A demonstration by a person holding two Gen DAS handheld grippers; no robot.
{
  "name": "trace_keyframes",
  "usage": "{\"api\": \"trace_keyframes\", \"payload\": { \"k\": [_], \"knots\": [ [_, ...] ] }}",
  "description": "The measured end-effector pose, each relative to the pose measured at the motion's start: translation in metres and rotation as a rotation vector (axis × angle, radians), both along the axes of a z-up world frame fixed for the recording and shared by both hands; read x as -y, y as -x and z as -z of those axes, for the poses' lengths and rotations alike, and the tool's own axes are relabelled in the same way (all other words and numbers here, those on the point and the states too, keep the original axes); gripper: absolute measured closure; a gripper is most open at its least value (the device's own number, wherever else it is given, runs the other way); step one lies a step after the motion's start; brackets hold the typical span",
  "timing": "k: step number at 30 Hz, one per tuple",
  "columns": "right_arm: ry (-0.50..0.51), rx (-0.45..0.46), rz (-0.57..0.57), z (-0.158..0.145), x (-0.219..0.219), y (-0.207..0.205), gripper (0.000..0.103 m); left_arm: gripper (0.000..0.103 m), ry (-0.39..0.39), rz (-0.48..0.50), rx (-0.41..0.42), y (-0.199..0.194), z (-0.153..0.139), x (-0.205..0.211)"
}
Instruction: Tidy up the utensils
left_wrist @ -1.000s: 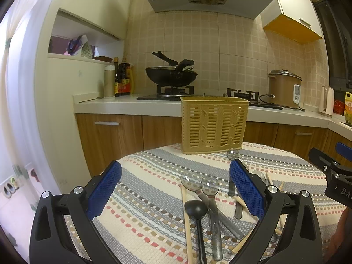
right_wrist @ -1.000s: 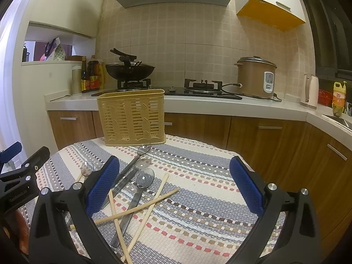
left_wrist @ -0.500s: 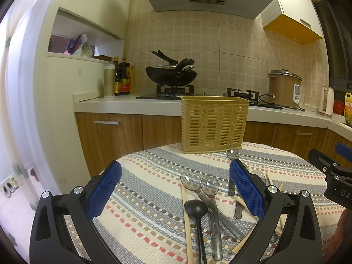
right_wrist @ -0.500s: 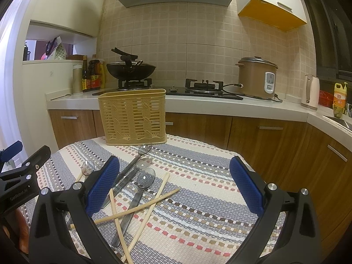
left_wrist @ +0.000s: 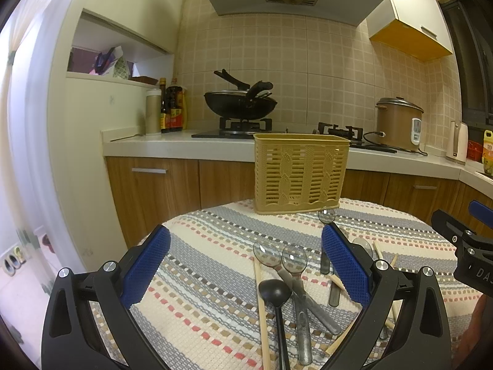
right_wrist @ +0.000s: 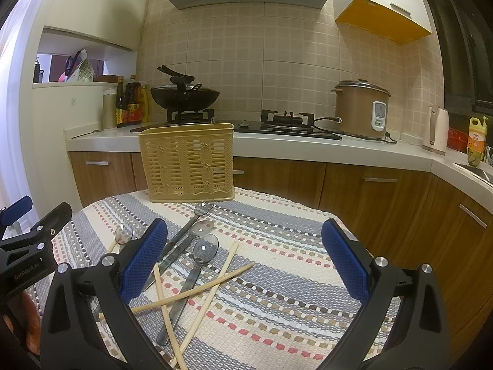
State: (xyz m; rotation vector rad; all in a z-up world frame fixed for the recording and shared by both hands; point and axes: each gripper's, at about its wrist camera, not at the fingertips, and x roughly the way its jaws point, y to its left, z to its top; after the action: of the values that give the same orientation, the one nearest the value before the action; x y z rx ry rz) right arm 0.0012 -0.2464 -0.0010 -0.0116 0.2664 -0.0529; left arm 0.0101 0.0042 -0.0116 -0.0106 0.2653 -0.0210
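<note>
utensils lie scattered low in the frame on your striped tablecloth. in your left wrist view, the left gripper is spread wide and holds nothing; a black spoon and two metal spoons sit between its pads, with the yellow basket upright at centre. in your right wrist view, the right gripper is equally wide and empty; crossed chopsticks and a spoon lie lower left of centre, with the basket above them.
</note>
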Motion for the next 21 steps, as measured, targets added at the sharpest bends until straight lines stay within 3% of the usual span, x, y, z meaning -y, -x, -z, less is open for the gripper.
{"api": "trace_keyframes", "payload": {
  "k": [21],
  "knots": [
    [-0.006,-0.003,-0.001,-0.0001,0.0011,0.0002,0.007,0.007,0.002,0.003,-0.005,-0.0006,0.0009,-0.0002]
  ]
}}
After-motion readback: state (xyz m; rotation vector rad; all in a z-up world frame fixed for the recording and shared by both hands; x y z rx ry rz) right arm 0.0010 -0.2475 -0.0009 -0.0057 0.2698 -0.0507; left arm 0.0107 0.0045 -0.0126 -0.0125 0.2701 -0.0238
